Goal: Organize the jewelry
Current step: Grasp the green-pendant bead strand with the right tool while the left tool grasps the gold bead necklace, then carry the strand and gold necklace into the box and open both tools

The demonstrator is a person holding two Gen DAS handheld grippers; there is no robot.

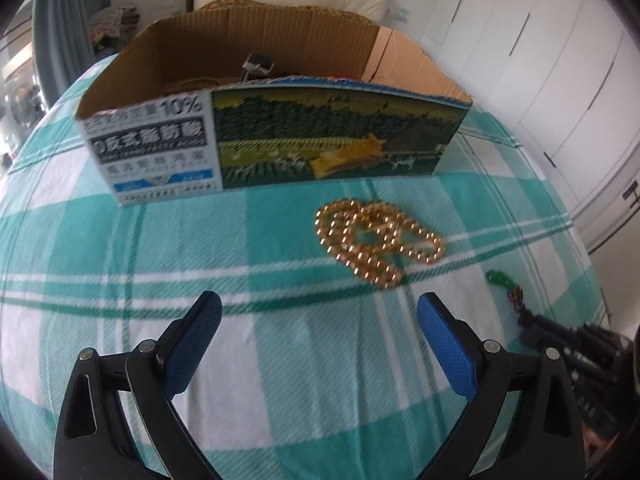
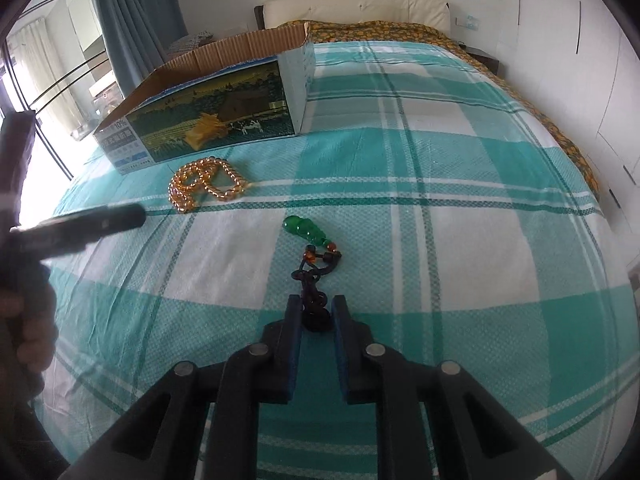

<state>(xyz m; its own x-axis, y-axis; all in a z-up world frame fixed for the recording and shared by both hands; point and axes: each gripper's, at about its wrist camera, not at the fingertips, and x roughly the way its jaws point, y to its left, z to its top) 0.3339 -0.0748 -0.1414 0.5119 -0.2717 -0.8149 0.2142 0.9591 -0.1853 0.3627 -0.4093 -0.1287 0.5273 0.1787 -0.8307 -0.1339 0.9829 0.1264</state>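
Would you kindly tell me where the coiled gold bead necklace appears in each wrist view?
Left wrist view: the coiled gold bead necklace lies right of centre, just in front of the box.
Right wrist view: the necklace lies upper left, just in front of the box.
Shared landmark: the open printed cardboard box on the teal checked bedspread.

One cardboard box [image 1: 276, 136] stands on the bed, toward the headboard edge of the checked cover [image 2: 440, 220]. One small dark-and-white item [image 1: 256, 65] shows inside the box; what else lies in there cannot be told.

Two pieces of jewelry lie on the cover outside the box: one coiled string of gold beads [image 1: 376, 240] just in front of the box's printed side, and one dark cord with a green pendant [image 2: 302, 230] nearer the foot edge.

Two grippers are in view: one left gripper [image 1: 320, 312] and one right gripper [image 2: 316, 308].

One headboard [image 2: 356, 8] closes the far edge.
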